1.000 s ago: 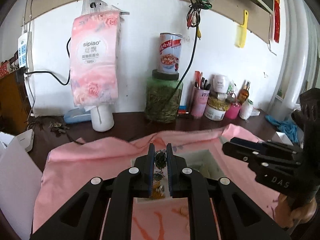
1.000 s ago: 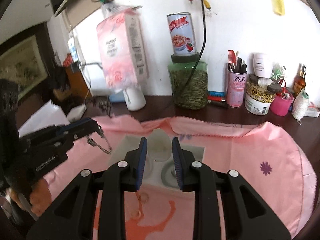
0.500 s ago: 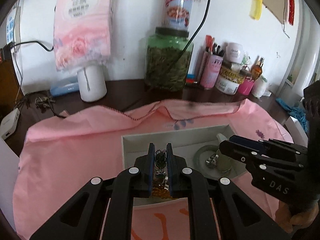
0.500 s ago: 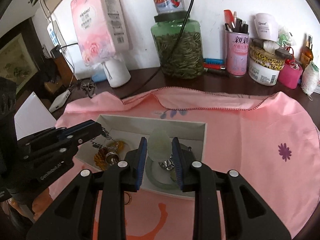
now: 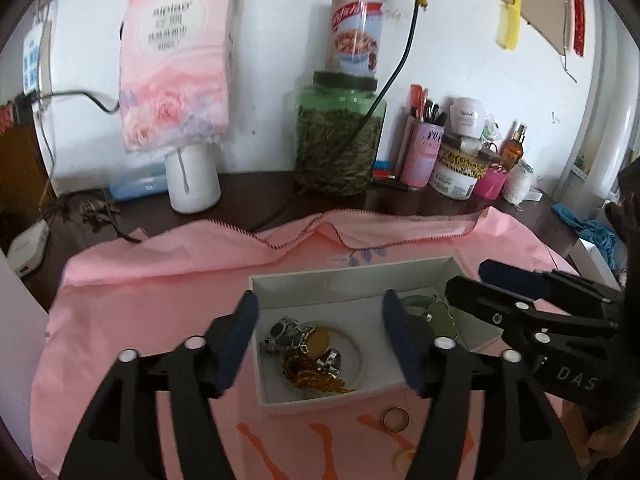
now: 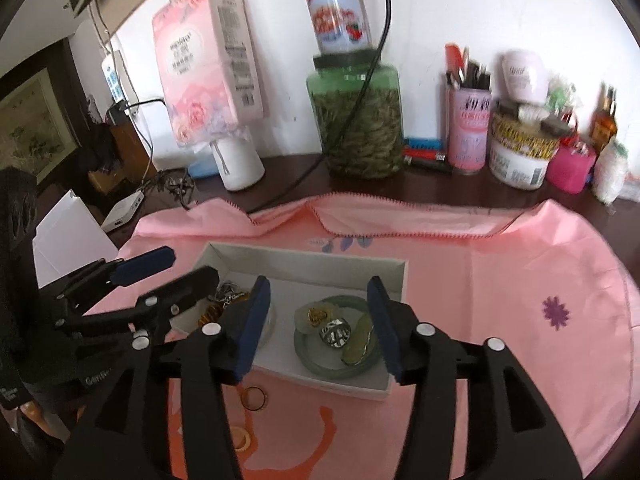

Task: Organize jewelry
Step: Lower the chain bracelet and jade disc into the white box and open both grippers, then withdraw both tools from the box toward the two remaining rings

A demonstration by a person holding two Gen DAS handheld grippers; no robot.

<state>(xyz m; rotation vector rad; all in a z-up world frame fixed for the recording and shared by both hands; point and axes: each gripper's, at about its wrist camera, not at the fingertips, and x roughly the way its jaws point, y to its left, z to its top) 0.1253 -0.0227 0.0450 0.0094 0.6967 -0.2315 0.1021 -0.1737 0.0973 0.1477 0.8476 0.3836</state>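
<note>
Against the white wall stand a green jar (image 6: 356, 120) topped with a tin can (image 6: 340, 8), a pink pen cup (image 6: 468, 132) and a hanging tissue pack (image 6: 208, 64). Nearer, a pink cloth (image 6: 500, 280) carries the white box (image 6: 304, 258). Both grippers hover over it, jaws opening with nothing pinched. Below the left gripper (image 5: 320, 336) lies a watch and amber chain (image 5: 308, 364); below the right gripper (image 6: 318, 320), a green bangle (image 6: 340, 370) lies flat, a pale pendant (image 6: 358, 338) slanting across it. A gold ring (image 6: 254, 398) rests outside the box.
</note>
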